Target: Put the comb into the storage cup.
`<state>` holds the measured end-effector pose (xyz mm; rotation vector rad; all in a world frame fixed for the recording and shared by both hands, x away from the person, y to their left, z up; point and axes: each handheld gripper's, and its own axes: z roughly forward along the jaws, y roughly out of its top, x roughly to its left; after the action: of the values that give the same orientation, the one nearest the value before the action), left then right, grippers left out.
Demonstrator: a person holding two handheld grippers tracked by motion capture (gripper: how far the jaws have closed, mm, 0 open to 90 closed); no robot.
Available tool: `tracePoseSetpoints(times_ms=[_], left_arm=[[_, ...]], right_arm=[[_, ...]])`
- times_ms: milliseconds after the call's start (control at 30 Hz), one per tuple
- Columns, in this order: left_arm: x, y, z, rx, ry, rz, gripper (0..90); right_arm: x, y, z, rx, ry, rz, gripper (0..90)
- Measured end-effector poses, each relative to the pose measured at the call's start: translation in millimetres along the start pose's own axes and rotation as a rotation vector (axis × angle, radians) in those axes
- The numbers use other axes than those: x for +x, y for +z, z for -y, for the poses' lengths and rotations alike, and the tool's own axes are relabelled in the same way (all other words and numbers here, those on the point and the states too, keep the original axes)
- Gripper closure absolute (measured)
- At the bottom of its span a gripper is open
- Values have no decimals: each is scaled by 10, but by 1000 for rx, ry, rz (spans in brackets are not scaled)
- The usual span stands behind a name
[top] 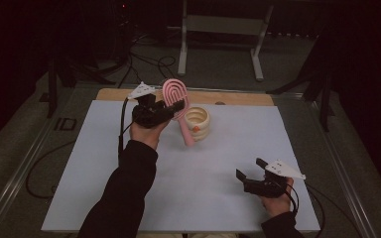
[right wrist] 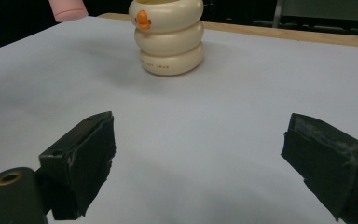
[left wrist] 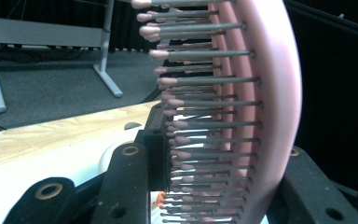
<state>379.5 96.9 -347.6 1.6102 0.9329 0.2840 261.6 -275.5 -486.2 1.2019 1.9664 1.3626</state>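
A pink hairbrush [top: 175, 96] is held up off the table, head upward and handle slanting down to the right, with my left gripper [top: 171, 108] shut on its head. In the left gripper view the bristles and pink back of the hairbrush [left wrist: 242, 116] stand between the two black jaws. A cream ribbed cup [top: 197, 123] with an orange mark stands just right of the brush handle; the same cup [right wrist: 170, 37] is ahead in the right gripper view. My right gripper [top: 249, 168] is open near the table's front right, nothing between its jaws.
A white sheet [top: 79, 188] covers the table, with a wooden edge [top: 238, 97] at the back. A metal stand [top: 218, 29] and cables lie on the floor beyond. The pink handle tip [right wrist: 67, 10] shows at the top left of the right gripper view.
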Motion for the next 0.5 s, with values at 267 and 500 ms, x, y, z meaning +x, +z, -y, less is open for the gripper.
tracePoseSetpoints(times_ms=[267, 500], left_arm=[[12, 42, -47, 10, 27, -12, 648], [-4, 87, -107, 12, 48, -23, 648]], right_arm=[[12, 11, 6, 7, -2, -3, 88], [15, 16, 9, 8, -2, -5, 87]])
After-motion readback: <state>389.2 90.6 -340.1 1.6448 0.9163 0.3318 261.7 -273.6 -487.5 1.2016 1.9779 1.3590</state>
